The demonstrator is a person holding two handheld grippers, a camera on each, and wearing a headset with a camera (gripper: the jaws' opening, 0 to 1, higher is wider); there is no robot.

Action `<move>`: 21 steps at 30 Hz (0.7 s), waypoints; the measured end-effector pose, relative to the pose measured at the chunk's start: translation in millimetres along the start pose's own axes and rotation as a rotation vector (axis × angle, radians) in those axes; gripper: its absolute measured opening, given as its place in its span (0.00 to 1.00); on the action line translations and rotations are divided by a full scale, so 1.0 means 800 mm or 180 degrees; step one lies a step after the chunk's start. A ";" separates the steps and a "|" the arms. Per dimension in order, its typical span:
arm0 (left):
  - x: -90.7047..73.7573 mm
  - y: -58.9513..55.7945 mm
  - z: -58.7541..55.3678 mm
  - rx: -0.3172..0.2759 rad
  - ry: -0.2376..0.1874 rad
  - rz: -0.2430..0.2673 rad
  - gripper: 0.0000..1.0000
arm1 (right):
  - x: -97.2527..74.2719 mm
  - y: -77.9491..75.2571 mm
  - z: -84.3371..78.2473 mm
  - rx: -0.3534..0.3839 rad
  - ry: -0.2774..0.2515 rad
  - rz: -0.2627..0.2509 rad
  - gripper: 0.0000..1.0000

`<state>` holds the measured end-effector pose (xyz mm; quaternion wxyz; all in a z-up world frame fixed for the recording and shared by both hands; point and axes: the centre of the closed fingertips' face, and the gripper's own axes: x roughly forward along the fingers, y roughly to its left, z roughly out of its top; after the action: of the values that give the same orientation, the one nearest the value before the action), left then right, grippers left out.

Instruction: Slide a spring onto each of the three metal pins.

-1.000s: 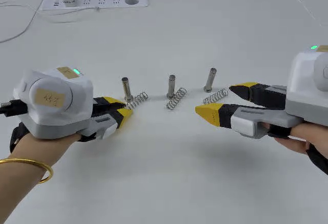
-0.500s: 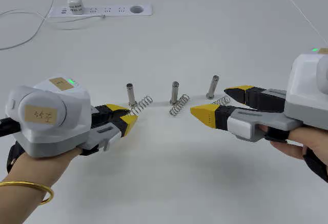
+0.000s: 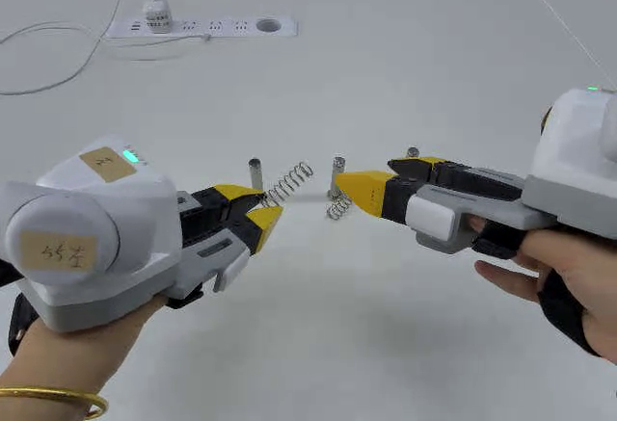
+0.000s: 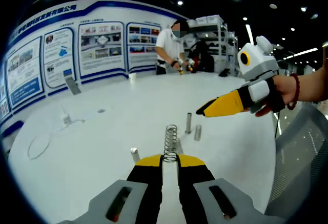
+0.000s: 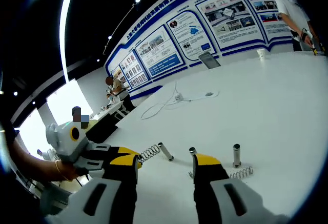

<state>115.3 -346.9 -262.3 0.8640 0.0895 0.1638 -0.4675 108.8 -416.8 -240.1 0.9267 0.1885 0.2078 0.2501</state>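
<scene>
Three metal pins stand upright in a row on the white table: the left pin (image 3: 255, 172), the middle pin (image 3: 337, 176), and the right pin (image 3: 413, 152), of which just the top peeks over my right gripper. My left gripper (image 3: 262, 207) is shut on one end of a spring (image 3: 289, 183), which is held in the air and points toward the pins. The left gripper view has this spring (image 4: 170, 139) sticking out from the tips (image 4: 169, 158). My right gripper (image 3: 378, 178) hovers open by the middle pin. A second spring (image 3: 338, 207) lies under it, and a third spring (image 5: 241, 173) lies beside the right pin (image 5: 236, 155).
A white power strip (image 3: 202, 27) with a plug and cable lies at the far side of the table. Bare white table (image 3: 318, 325) spreads in front of the pins. People stand at a bench (image 4: 177, 47) in the background.
My left gripper has picked the left spring up off the table and holds it raised. My right gripper has moved left over the middle pin. The head camera has also shifted.
</scene>
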 end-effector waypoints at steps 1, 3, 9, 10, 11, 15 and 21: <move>-0.001 0.000 0.003 -0.0019 -0.0030 0.0006 0.10 | 0.001 0.002 0.000 -0.0012 0.0003 0.0007 0.43; -0.003 -0.003 0.011 -0.0072 -0.0116 -0.0003 0.10 | 0.004 0.008 0.002 -0.0003 -0.0024 0.0049 0.42; -0.009 -0.008 0.028 -0.0333 -0.0337 -0.0031 0.10 | 0.012 0.024 0.013 0.0249 -0.0160 0.0174 0.38; -0.011 -0.009 0.031 -0.0379 -0.0381 -0.0036 0.10 | 0.013 0.027 0.015 0.0298 -0.0185 0.0197 0.38; -0.012 -0.010 0.033 -0.0404 -0.0407 -0.0039 0.10 | 0.013 0.029 0.016 0.0318 -0.0197 0.0213 0.37; -0.019 -0.016 0.041 -0.0458 -0.0509 -0.0095 0.10 | 0.017 0.042 0.023 0.0470 -0.0281 0.0350 0.31; -0.027 -0.021 0.047 -0.0465 -0.0607 -0.0154 0.10 | 0.020 0.055 0.026 0.0722 -0.0319 0.0492 0.27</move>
<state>97.5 -351.0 -219.1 0.8684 -0.0225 0.1165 -0.4814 114.3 -378.2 -207.2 0.8866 0.3197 0.1731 0.2858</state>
